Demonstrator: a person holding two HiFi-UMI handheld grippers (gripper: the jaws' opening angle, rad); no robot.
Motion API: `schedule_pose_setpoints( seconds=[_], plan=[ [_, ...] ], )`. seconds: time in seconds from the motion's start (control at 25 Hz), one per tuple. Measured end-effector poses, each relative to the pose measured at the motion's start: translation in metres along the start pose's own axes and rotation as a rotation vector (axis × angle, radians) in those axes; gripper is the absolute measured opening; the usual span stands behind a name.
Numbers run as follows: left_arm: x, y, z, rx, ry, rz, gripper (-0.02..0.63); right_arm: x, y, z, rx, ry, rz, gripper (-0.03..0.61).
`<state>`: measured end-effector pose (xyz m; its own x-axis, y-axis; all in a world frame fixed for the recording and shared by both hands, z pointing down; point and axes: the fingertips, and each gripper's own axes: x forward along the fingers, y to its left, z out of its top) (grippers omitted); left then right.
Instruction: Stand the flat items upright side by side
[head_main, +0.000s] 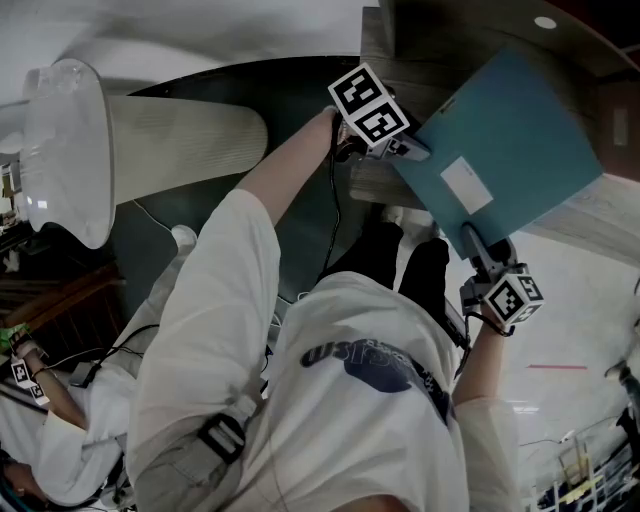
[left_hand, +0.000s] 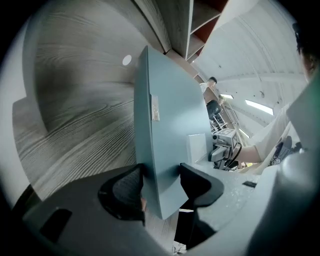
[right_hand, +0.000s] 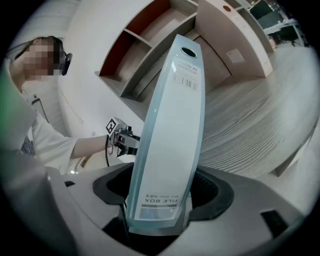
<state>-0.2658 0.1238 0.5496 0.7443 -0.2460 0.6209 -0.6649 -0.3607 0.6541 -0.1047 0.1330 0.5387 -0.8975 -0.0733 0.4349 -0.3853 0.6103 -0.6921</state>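
Teal file box (head_main: 500, 140), clenched edge-on in the left claw (head_main: 415, 150) and by its spine in the right claw (head_main: 472, 240), steadied for standing upright.

Curved grey-wood furniture in a pale, bright room.
A grey wood-grain worktop (right_hand: 250, 125) with a rounded edge stands over a dark teal floor (head_main: 300, 240), near a white ribbed column (head_main: 180, 135). Open grey shelving with red-brown backs (right_hand: 142, 55) rises beyond the worktop's far edge. Long ceiling light strips (left_hand: 257, 106) glow under a white panelled ceiling (left_hand: 250, 55).
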Motion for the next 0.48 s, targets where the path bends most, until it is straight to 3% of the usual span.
schedule_pose_setpoints(
  seconds=[0.48],
  plan=[
    [-0.013, -0.011, 0.001, 0.229, -0.068, 0.131, 0.233, 0.007, -0.004, -0.013, -0.22, 0.046, -0.09, 0.342]
  ],
)
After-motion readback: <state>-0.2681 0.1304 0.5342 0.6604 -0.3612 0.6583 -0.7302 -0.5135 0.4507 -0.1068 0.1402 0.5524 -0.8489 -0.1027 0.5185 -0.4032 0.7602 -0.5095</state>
